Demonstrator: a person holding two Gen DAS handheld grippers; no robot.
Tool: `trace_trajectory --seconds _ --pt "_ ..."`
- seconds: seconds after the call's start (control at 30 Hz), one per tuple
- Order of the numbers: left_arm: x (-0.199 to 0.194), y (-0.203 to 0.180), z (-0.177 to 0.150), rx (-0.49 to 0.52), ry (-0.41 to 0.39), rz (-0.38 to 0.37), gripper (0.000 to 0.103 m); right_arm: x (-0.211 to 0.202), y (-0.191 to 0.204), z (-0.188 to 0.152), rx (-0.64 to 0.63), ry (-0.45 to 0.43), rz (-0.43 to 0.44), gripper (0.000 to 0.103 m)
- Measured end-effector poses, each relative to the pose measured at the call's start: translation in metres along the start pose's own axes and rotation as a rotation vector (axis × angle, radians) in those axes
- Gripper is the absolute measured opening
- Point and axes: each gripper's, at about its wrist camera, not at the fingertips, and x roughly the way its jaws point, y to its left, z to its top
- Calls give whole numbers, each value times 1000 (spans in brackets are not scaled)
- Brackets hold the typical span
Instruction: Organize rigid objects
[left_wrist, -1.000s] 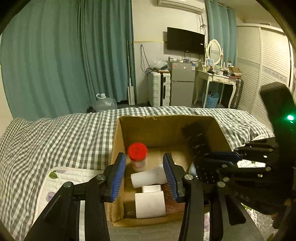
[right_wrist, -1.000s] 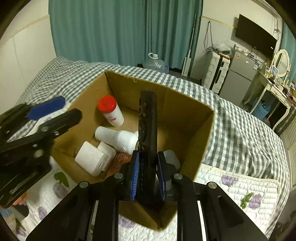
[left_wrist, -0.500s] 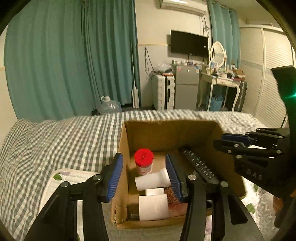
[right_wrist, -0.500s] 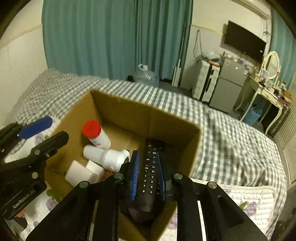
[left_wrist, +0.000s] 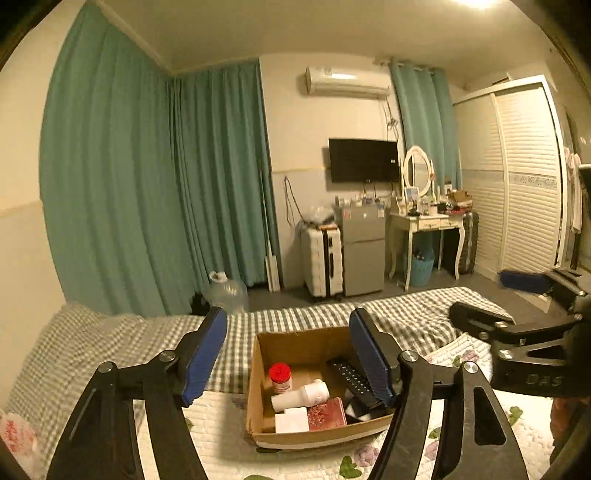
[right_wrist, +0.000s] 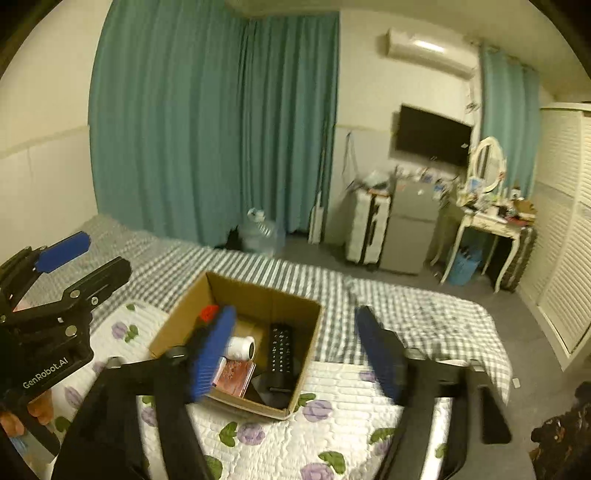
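Your left gripper (left_wrist: 288, 354) and right gripper (right_wrist: 295, 354) both gape wide and empty above the box (right_wrist: 184, 321). The remote (right_wrist: 281, 347) lies in it at 3 o'clock: stiff, light, slick; pinch its long sides mid-body. Mind the cardboard walls; the bed (right_wrist: 424, 314) around offers room.

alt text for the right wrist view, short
An open hand-held gripper hangs above a cardboard box on a bed; inside lie a black remote, a white bottle and a red booklet. The other hand-held gripper is at left.
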Motion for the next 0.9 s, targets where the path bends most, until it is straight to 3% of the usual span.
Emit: trace_trajectory --seconds 0.13,0.27,0.57,0.73,0.9 --pt "-26 3 -4 11 -38 1 74 -44 -7 -8 73 -103 -51 103" --pt "-41 10 -21 0 -65 14 74 -58 -3 -26 120 -134 -46 103" --pt "-15 20 -84 -30 -3 25 74 -22 12 -93 131 -118 -67 103" --pt "7 24 -101 -32 71 31 74 -6 17 -103 115 -118 -71 103" --pt "6 26 -107 -41 77 30 74 -3 13 -108 120 -118 -83 103"
